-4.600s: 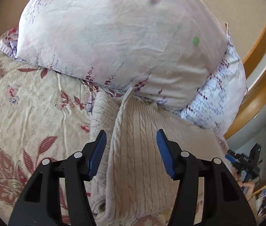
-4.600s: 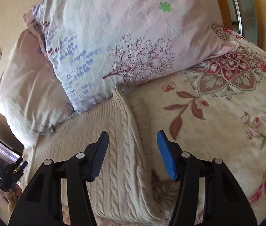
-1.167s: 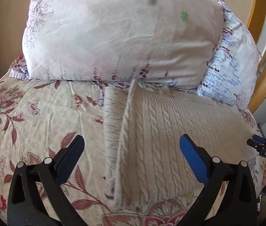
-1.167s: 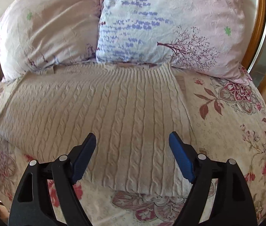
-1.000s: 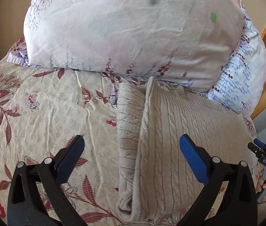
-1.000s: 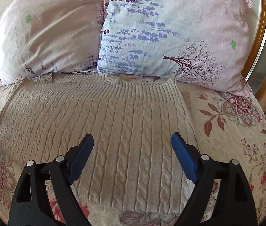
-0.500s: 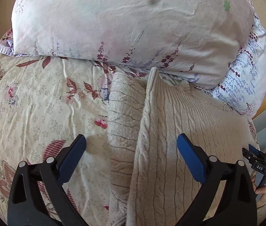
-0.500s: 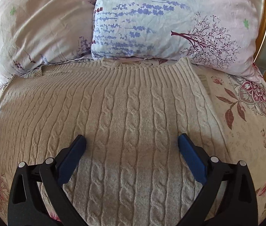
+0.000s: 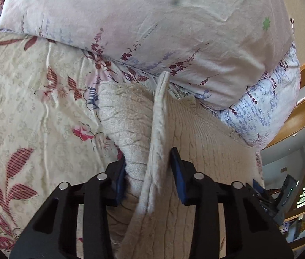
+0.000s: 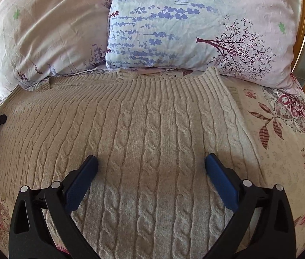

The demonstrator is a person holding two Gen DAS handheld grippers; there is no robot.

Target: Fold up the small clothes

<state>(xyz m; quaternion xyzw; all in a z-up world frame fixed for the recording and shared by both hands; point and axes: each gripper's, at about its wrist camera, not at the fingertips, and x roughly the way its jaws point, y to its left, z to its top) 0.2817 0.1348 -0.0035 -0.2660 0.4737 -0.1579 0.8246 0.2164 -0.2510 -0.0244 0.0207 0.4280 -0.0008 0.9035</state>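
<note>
- Cream cable-knit sweater (image 10: 152, 142) spread flat on the floral bedspread (image 9: 33, 112), ribbed hem just below the two pillows (image 10: 195, 26).
- Left gripper (image 9: 148, 168) at the sweater's left edge, jaws closing, blue pads either side of a raised fold of knit and the sleeve (image 9: 126, 120); pads appear to be touching it.
- Right gripper (image 10: 151, 179) over the sweater's middle, jaws spread as wide as possible, tips resting on or just above the knit, nothing pinched.
</note>
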